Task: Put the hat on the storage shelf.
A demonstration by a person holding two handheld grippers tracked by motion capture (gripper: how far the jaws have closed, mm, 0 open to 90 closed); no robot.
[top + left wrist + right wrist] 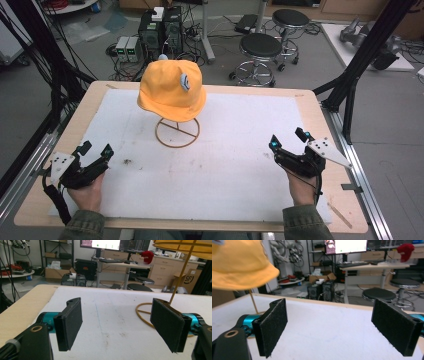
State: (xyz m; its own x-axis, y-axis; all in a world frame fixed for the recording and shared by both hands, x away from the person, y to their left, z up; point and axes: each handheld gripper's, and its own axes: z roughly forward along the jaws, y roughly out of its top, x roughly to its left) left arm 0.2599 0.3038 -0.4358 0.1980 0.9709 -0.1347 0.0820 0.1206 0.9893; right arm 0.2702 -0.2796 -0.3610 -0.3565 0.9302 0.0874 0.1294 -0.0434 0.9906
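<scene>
Two grippers, one hat, and nothing is being touched. The yellow bucket hat (171,90) sits on top of a thin wire stand (177,132) toward the far middle of the white mat (225,170). Relative to that stand, the left gripper (95,149) is down at the near-left and the right gripper (289,140) is at the near-right, both well apart from it and low over the mat.

Both have their jaws spread wide with nothing between them. You can see it clearly in the gripper views, where the black felt-looking pads (71,322) are far apart with bare mat showing in the gap.

Handling-wise, my guess is the hat is super light and floppy. It looks like soft cotton-type fabric, with a rounded crown and a droopy brim that sags all around, plus a little grey-blue patch (185,81) on the side. It won't break, but it'll collapse and fold wherever you pinch it. The brim edge (265,275) looks like the obvious spot to grab, since it hangs free of the stand and is thin enough for flat pads to clamp. I'd take it on both sides so it lifts evenly.

The stand is the tricky part: a skinny golden wire ring on the mat with a slim upright. It looks light enough to tip or drag along if the hat snags on it.

The mat itself is a bit scuffed and dirty, lying on a pale wooden table (65,135).
</scene>
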